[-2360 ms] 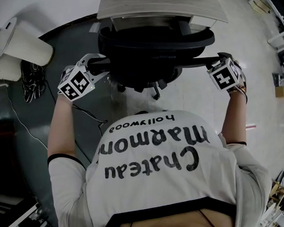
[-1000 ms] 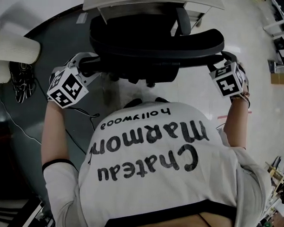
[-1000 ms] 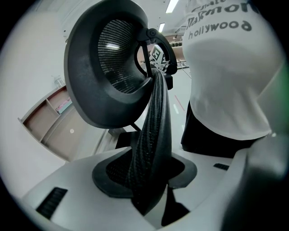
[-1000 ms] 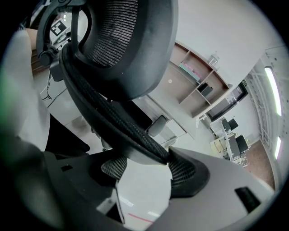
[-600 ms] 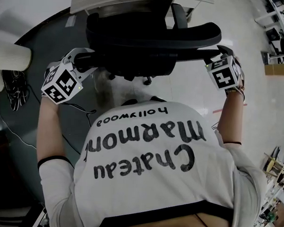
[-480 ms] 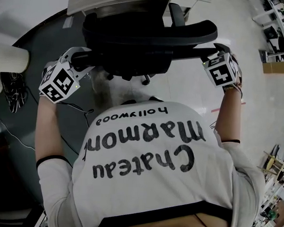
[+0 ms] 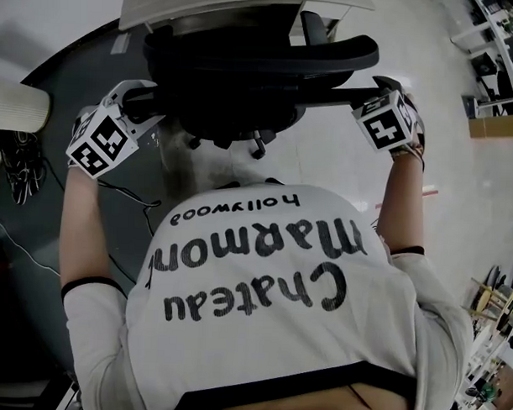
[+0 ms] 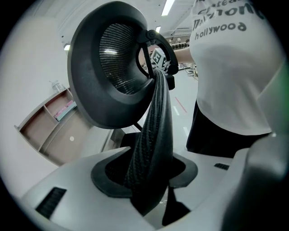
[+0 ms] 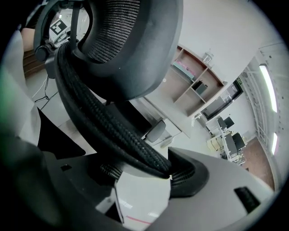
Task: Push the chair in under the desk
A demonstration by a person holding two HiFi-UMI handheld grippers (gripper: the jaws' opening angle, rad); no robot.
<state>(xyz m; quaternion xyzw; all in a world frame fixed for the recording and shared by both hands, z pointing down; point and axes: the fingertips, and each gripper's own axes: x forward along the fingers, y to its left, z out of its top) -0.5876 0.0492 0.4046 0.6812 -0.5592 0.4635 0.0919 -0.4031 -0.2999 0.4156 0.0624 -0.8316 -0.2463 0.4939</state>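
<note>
A black mesh office chair (image 7: 244,73) stands with its seat part way beneath the pale desk (image 7: 238,4) at the top of the head view. My left gripper (image 7: 144,103) grips the left edge of the backrest. In the left gripper view that mesh edge (image 8: 156,122) fills the gap between the pads of the left gripper (image 8: 146,176), whose jaws are opening slightly. My right gripper (image 7: 367,96) grips the right edge. The mesh rim (image 9: 104,126) lies across the pads of the right gripper (image 9: 144,173), and its jaws are easing open too.
The person's white printed shirt (image 7: 262,276) fills the lower head view. A chair caster (image 7: 257,149) shows under the seat. A white cylinder (image 7: 16,107), a dark bundle (image 7: 18,162) and a floor cable lie left. Wall shelves (image 9: 198,85) stand beyond the desk.
The chair has rolled forward toward the desk, and the desk edge now covers more of it. Both grippers went with it, still on the backrest edges.
</note>
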